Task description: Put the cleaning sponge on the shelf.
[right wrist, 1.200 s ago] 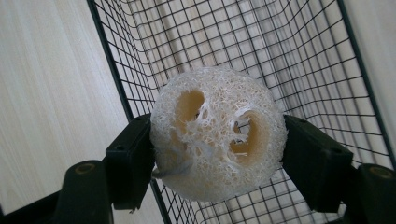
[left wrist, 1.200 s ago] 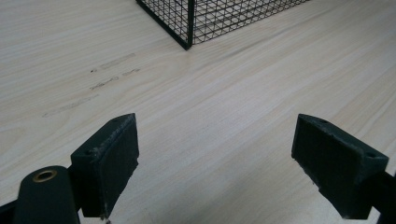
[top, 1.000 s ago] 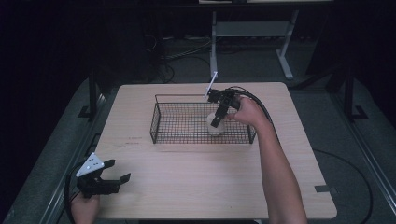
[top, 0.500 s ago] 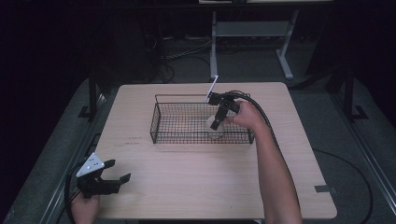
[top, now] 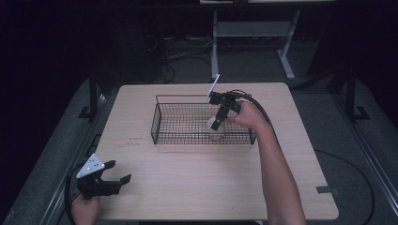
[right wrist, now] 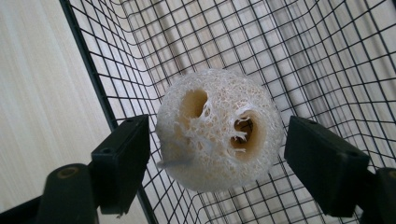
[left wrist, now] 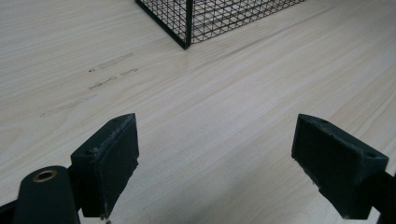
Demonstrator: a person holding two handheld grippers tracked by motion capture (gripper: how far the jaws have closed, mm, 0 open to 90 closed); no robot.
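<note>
Loofah: pale round fibrous loofah piece [right wrist: 218, 129] in the black wire mesh basket [top: 178, 123], near its right end, mid-table. Right gripper [top: 218, 121] reaches in, jaws spread either side, left jaw touching. Left gripper [top: 112, 177], jaws apart and empty, near the pale wooden table's [top: 197, 173] front-left corner.

Black left gripper [top: 110, 181], grey triangular plate; black cable trailing right gripper [top: 217, 123].
</note>
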